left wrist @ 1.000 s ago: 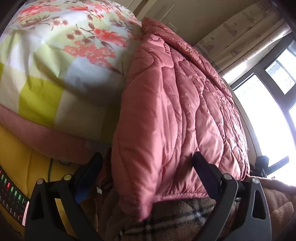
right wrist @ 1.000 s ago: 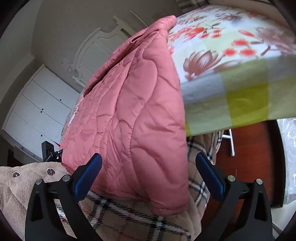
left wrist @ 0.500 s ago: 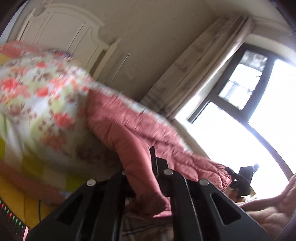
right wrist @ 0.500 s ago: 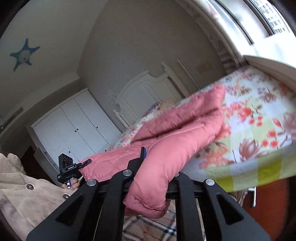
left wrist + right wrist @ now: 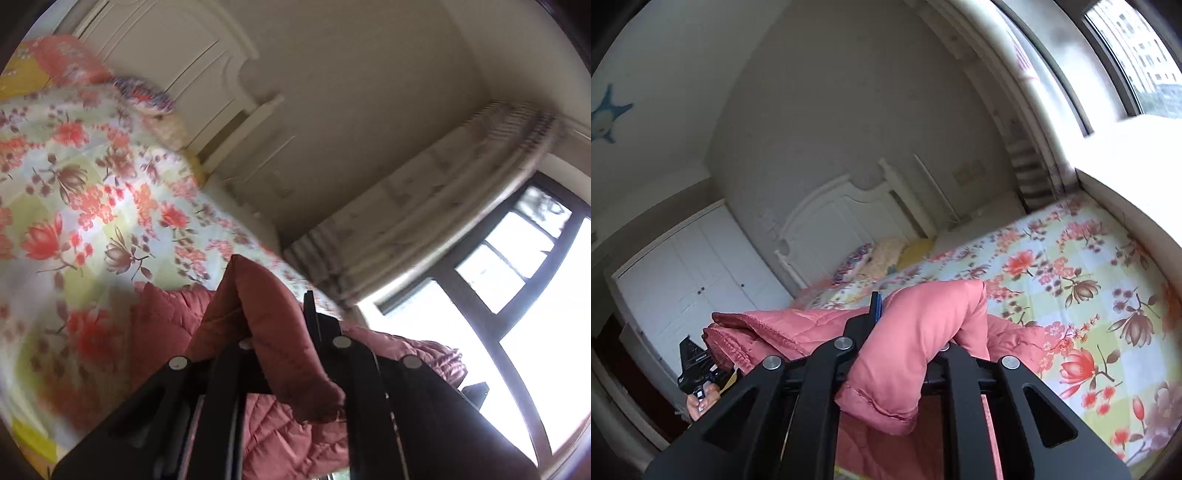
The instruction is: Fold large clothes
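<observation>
Left tongs [image 5: 284, 325], right tongs [image 5: 908, 325] each pinching puffy quilted pink jacket [image 5: 905, 354] over floral bedsheet [image 5: 1071, 266]

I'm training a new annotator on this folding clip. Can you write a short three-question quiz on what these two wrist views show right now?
1. True or false: both the left tongs and the right tongs are shut on the pink jacket.
2. What lies under the jacket? A) bare floor B) a floral bedspread C) a wooden desk
3. Fill in: the white furniture by the far wall in the right wrist view, beside the headboard, is a ____.

Key: 1 true; 2 B; 3 wardrobe
</observation>
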`<state>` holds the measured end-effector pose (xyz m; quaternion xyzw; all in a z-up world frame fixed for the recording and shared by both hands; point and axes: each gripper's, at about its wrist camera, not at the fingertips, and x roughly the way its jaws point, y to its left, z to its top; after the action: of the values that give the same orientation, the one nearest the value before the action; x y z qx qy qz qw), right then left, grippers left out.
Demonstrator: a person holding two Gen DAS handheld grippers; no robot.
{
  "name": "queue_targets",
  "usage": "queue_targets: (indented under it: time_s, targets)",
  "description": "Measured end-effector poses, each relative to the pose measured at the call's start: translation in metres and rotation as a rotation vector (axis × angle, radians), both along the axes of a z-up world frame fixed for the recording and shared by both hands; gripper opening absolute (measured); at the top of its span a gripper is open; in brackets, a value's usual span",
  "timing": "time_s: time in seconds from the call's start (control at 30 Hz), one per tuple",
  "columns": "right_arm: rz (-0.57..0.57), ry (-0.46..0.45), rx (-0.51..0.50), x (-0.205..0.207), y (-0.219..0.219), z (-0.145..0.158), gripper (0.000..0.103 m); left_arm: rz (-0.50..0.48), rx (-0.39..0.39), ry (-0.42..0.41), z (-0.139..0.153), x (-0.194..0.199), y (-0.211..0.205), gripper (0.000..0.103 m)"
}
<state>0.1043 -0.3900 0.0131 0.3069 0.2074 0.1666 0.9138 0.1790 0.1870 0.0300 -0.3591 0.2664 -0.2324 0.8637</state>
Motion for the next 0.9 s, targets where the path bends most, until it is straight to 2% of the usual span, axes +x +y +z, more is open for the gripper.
queue_targets:
  time_s: [0.1,0.17,0.23,0.27,0.3,0.33,0.37,0.43,0.47,0.5,0.53,0.57,0.63,0.67,0.77,0.83,0.9]
  targets:
    - [-0.052,0.155,0.089,0.072,-0.009,-0.05,0.013,0.035,0.038,0.124,-0.032,0.065,-0.014,0.012]
    - [-0.097,0.273,0.134,0.104,-0.014,-0.089,0.014,0.035,0.086,0.213,-0.058,0.102,-0.026,0.02]
    - [-0.124,0.402,0.214,0.124,-0.018,-0.134,0.016,0.029,0.141,0.286,-0.085,0.126,-0.036,0.024]
    - [-0.123,0.405,0.251,0.126,-0.019,-0.148,0.016,0.034,0.158,0.329,-0.103,0.137,-0.04,0.024]
    - [-0.122,0.388,0.266,0.125,-0.02,-0.153,0.017,0.031,0.141,0.344,-0.118,0.143,-0.04,0.024]
    - [-0.117,0.364,0.272,0.122,-0.021,-0.154,0.018,0.025,0.109,0.327,-0.127,0.145,-0.039,0.024]
    - [-0.108,0.353,0.28,0.119,-0.022,-0.152,0.024,0.025,0.093,0.305,-0.13,0.143,-0.037,0.024]
    - [-0.052,0.293,0.367,0.113,-0.027,-0.149,0.056,0.028,0.062,0.272,-0.132,0.138,-0.032,0.025]
    - [-0.021,0.245,0.422,0.106,-0.03,-0.144,0.092,0.028,0.046,0.259,-0.131,0.133,-0.029,0.03]
    - [-0.006,0.193,0.471,0.1,-0.034,-0.141,0.099,0.026,0.025,0.242,-0.128,0.128,-0.026,0.034]
    - [-0.018,0.163,0.498,0.093,-0.038,-0.139,0.099,0.023,0.002,0.22,-0.124,0.121,-0.021,0.047]
    - [-0.025,0.164,0.499,0.089,-0.04,-0.133,0.099,0.023,-0.021,0.201,-0.118,0.114,-0.018,0.071]
    - [-0.008,0.158,0.478,0.08,-0.042,-0.121,0.099,0.089,-0.076,0.11,-0.095,0.087,-0.003,0.095]
    - [-0.009,0.144,0.462,0.075,-0.042,-0.113,0.099,0.124,-0.083,0.062,-0.081,0.074,0.002,0.098]
    - [-0.028,0.044,0.309,0.057,-0.035,-0.073,0.099,0.185,-0.12,-0.094,-0.033,0.042,0.023,0.101]
    - [-0.019,-0.003,0.192,0.057,-0.02,-0.04,0.099,0.245,-0.04,-0.138,0.006,0.037,0.018,0.101]
    - [-0.002,-0.014,0.054,0.07,0.006,-0.009,0.099,0.306,0.136,-0.131,0.046,0.046,-0.005,0.101]
